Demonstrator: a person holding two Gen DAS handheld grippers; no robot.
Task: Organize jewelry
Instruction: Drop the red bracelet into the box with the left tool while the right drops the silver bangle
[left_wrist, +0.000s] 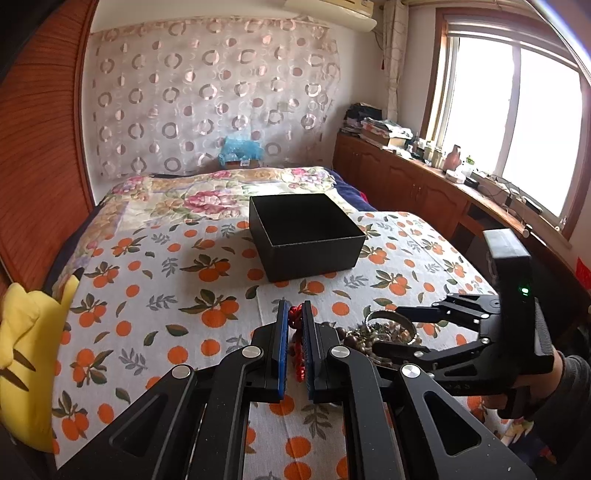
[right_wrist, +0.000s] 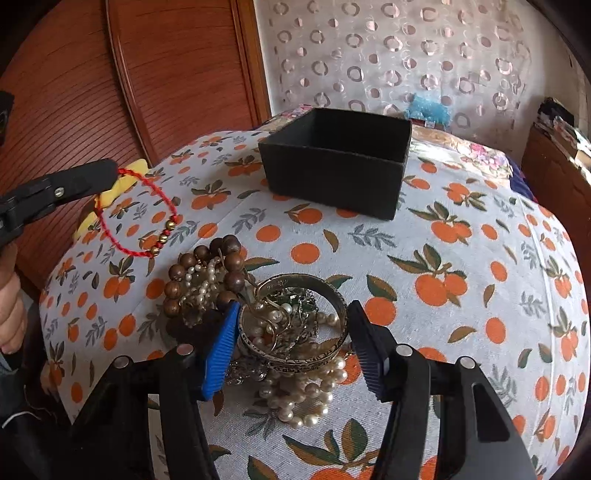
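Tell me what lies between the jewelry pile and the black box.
Only bare orange-print cloth between the jewelry pile and the black box, clearest in the right wrist view.

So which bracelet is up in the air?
The red string bracelet, hanging from the shut left gripper. The wooden bead bracelet and metal bangle lie in the pile.

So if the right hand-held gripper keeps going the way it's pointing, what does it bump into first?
Most likely the metal bangle on top of the jewelry pile. The right hand-held gripper points down at it, open fingers either side. Depth is hard to judge.
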